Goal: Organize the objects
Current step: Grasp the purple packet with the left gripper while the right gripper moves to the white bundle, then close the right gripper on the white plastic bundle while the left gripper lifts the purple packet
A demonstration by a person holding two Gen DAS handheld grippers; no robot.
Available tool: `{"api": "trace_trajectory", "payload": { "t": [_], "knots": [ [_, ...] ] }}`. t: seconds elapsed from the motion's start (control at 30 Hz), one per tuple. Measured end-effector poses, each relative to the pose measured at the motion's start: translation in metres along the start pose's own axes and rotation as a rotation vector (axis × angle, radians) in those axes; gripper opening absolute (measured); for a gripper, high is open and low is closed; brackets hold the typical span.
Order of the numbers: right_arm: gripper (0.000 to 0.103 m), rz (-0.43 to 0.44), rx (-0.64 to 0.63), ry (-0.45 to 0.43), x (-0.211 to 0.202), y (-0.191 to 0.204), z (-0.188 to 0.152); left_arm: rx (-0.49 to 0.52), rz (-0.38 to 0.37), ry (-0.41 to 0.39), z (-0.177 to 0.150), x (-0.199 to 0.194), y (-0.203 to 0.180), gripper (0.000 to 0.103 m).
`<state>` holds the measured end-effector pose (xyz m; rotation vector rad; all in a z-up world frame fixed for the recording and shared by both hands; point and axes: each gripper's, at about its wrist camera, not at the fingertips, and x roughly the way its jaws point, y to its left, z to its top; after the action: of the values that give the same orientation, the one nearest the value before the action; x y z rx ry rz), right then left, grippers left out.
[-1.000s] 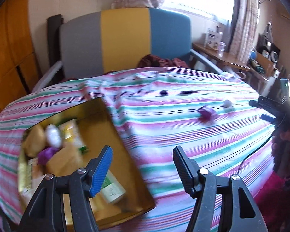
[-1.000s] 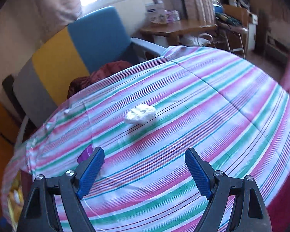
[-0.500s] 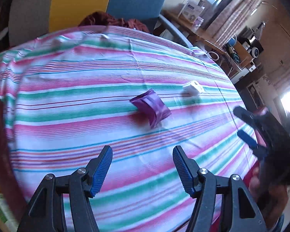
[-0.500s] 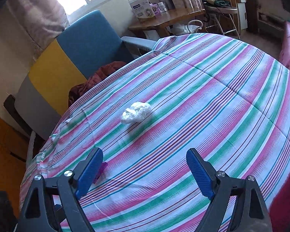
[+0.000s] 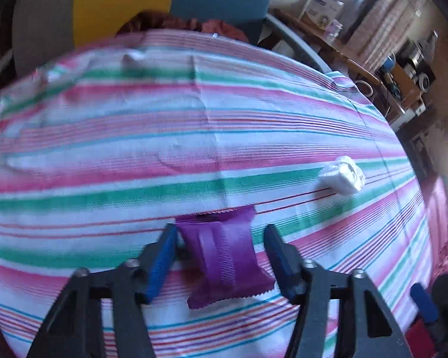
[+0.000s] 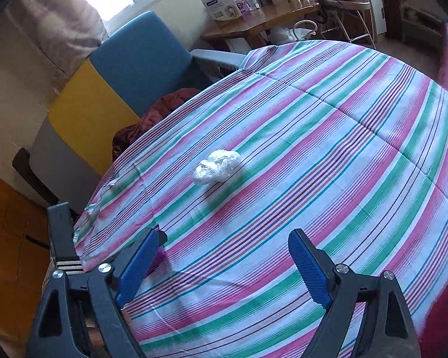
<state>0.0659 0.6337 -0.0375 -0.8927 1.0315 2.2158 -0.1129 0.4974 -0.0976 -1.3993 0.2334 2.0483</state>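
A purple snack packet (image 5: 224, 256) lies on the striped tablecloth (image 5: 164, 149), between the fingers of my left gripper (image 5: 221, 238). The jaws are closing around it; the left pad is at its edge and a thin gap shows at the right pad. A white crumpled wrapper (image 5: 342, 177) lies farther right. In the right wrist view the same white wrapper (image 6: 216, 167) sits ahead of my right gripper (image 6: 224, 256), which hovers open over the cloth with nothing between its fingers. A sliver of the purple packet (image 6: 159, 256) shows behind its left finger.
A grey, yellow and blue armchair (image 6: 128, 68) stands behind the table with a dark red cloth (image 6: 152, 119) on its seat. A wooden side table (image 6: 262, 18) with boxes is at the back right. The round table's edge drops off at the right.
My left gripper swung right from the yellow box, dropped over the purple packet, and its jaws narrowed around it. The right gripper stayed almost still, tilting slightly.
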Motion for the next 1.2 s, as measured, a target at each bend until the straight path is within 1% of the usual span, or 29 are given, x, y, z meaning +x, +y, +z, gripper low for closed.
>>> {"api": "trace_trajectory", "payload": {
  "t": [0.07,0.1,0.27,0.4,0.5,0.63,0.67,0.73,0.77,0.87,0.93,1.0,1.07,1.1,1.13,1.17,1.2],
  "knots": [
    [0.089,0.003,-0.002,0.004,0.000,0.000,0.000,0.053,-0.011,-0.009,-0.008,-0.003,0.000,0.038],
    [0.089,0.005,-0.003,0.007,0.001,0.001,0.000,0.082,-0.016,-0.014,-0.014,-0.006,0.002,0.037],
    [0.089,-0.004,-0.016,0.014,0.003,0.002,-0.002,0.157,-0.011,-0.021,-0.043,-0.025,0.014,0.036],
    [0.089,-0.026,-0.030,0.030,0.007,0.003,-0.004,0.174,0.001,-0.035,-0.073,-0.040,0.027,0.036],
    [0.089,-0.036,-0.035,0.054,0.012,0.003,-0.006,0.194,0.003,-0.052,-0.087,-0.049,0.034,0.036],
    [0.089,-0.049,-0.046,0.084,0.016,0.009,-0.005,0.195,-0.030,-0.091,-0.095,-0.051,0.039,0.036],
    [0.089,-0.058,-0.064,0.088,0.017,0.012,-0.002,0.189,-0.036,-0.093,-0.095,-0.051,0.041,0.036],
    [0.094,-0.076,-0.112,0.082,0.023,0.021,0.007,0.184,-0.041,-0.097,-0.095,-0.050,0.041,0.036],
    [0.094,-0.076,-0.112,0.087,0.028,0.023,0.014,0.182,-0.044,-0.100,-0.096,-0.050,0.042,0.036],
    [0.094,-0.020,-0.009,0.123,0.049,0.020,0.034,0.168,-0.061,-0.110,-0.097,-0.050,0.045,0.036],
    [0.094,-0.037,0.024,0.108,0.063,0.021,0.047,0.156,-0.074,-0.113,-0.097,-0.050,0.048,0.036],
    [0.094,-0.039,0.059,0.113,0.080,0.022,0.057,0.148,-0.083,-0.117,-0.098,-0.050,0.050,0.036],
    [0.094,-0.065,0.068,0.107,0.095,0.024,0.065,0.140,-0.091,-0.118,-0.097,-0.049,0.051,0.036],
    [0.091,-0.087,0.068,0.106,0.103,0.025,0.069,0.134,-0.094,-0.118,-0.098,-0.049,0.053,0.036],
    [0.087,-0.100,0.069,0.117,0.112,0.025,0.071,0.132,-0.097,-0.120,-0.098,-0.049,0.053,0.036],
    [0.085,-0.107,0.070,0.138,0.122,0.025,0.073,0.129,-0.100,-0.122,-0.098,-0.049,0.055,0.036],
    [0.078,-0.116,0.065,0.161,0.133,0.025,0.074,0.126,-0.102,-0.124,-0.099,-0.048,0.056,0.036]
  ]
}}
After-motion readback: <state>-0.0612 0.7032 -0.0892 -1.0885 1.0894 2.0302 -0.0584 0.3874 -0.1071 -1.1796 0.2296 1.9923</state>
